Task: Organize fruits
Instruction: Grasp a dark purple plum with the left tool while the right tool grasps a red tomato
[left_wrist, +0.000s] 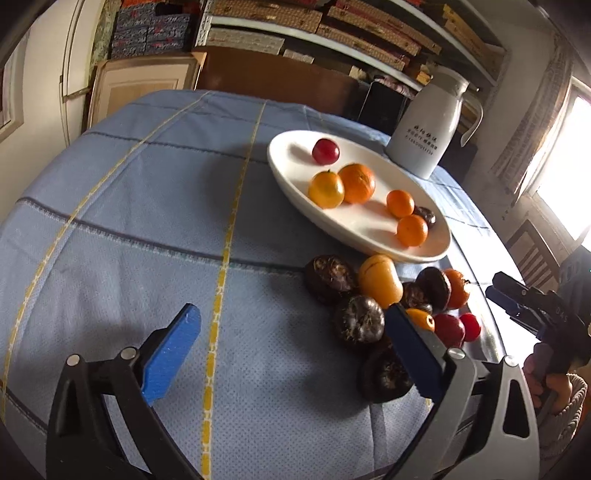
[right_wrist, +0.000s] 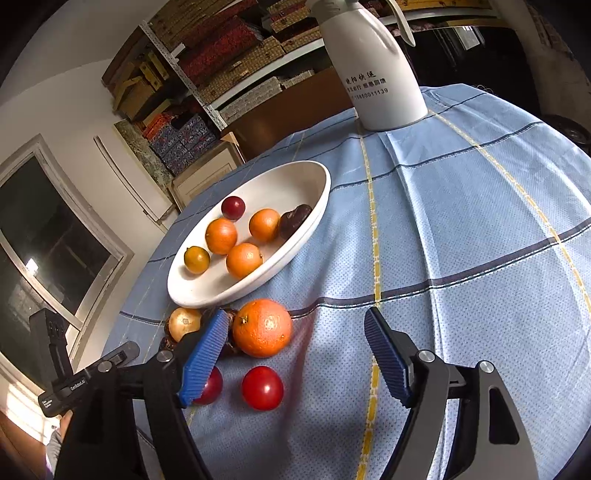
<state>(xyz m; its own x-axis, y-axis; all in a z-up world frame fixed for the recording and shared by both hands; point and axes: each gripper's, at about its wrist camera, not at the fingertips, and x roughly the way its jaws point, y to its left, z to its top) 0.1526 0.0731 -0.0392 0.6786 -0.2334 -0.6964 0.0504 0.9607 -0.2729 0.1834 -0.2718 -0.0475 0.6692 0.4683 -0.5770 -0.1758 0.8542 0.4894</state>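
Your left hand-held gripper (left_wrist: 291, 332) is spread wide and holds nothing; its 2 blue pads hover over the blue checked cloth (left_wrist: 129, 221) on the desk, the right pad just in front of a dark brown fruit (left_wrist: 358, 321) at 3 o'clock. Your right hand-held gripper (right_wrist: 295, 350) is equally wide and empty, with a red fruit (right_wrist: 262, 387) and a large orange (right_wrist: 263, 328) between its pads toward 10 o'clock. Farther off, at 11 o'clock, the white oval dish (right_wrist: 207, 291) carries 6 fruits. Beyond, at 12 o'clock, stands the white jug (right_wrist: 373, 70).
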